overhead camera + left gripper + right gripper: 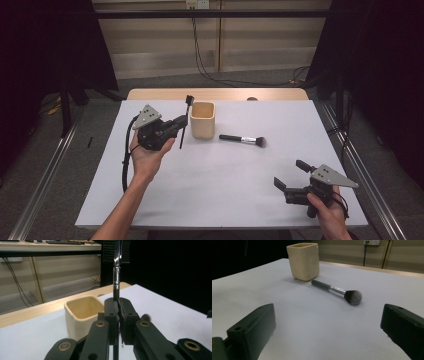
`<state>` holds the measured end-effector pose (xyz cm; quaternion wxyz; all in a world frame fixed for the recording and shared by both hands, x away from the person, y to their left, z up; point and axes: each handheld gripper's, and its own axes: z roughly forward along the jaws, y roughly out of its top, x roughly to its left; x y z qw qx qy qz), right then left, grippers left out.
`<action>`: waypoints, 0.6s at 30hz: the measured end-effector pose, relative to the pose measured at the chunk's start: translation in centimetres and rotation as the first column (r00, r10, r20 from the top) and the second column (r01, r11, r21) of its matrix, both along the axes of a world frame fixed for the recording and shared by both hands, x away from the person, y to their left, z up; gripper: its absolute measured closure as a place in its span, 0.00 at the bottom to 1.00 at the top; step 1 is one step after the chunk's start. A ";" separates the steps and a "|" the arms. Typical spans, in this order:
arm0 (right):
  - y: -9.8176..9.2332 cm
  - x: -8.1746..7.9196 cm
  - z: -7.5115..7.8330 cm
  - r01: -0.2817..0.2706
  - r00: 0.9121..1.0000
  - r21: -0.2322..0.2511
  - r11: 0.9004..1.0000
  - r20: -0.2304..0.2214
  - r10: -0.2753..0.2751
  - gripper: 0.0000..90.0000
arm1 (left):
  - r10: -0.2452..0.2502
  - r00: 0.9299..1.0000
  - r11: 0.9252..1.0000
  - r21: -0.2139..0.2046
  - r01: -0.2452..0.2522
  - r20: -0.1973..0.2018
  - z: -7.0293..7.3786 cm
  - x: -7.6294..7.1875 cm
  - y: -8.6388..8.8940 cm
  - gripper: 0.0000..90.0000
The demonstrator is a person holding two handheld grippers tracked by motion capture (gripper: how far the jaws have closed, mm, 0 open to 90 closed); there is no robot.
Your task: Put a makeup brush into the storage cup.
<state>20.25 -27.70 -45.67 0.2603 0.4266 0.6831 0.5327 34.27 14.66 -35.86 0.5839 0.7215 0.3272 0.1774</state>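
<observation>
The left gripper (176,124) is clamped on the thin black handle of a comb brush (186,117), held off the white table (200,190) just left of the cream cup (202,119). In the left gripper view the two jaws press together on the handle, which rises upright past a metal collar to a flat toothed head (116,251) — its top is cut off by the frame edge and its fine detail is hard to read against the dark backdrop. The handle's lower end is hidden behind the jaws there; in the high view it pokes out below the gripper.

The right gripper (290,175) sits low at the near right corner of the table, jaws wide apart with nothing between them. Ahead of it lies a makeup brush (337,291) on its side, dark handle toward the cup, soft round head away from it — near the cup but not touching. The cup's inside is only partly visible.
</observation>
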 end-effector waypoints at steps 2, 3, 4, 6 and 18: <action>0.0 0.0 0.0 0.000 1.000 0.000 1.000 -0.002 0.000 0.00 | -0.001 1.000 1.000 0.003 0.001 0.008 0.2 0.3 -0.2 0.95; 0.0 0.0 0.0 0.002 1.000 0.003 1.000 -0.003 -0.002 0.00 | -0.003 1.000 1.000 0.002 0.003 0.017 0.3 0.5 -0.3 0.95; 0.0 0.0 0.0 0.001 1.000 0.003 1.000 -0.004 -0.001 0.00 | 0.003 1.000 1.000 0.007 -0.003 0.021 0.4 0.5 -0.4 0.95; 0.0 0.0 0.0 0.001 1.000 0.003 1.000 -0.004 -0.001 0.00 | -0.004 1.000 1.000 0.001 0.004 0.021 0.4 0.9 -0.7 0.95; -0.2 0.1 0.0 -0.003 1.000 -0.010 1.000 0.006 0.003 0.00 | 0.011 0.999 1.000 0.000 -0.011 0.047 0.4 2.6 -1.4 0.95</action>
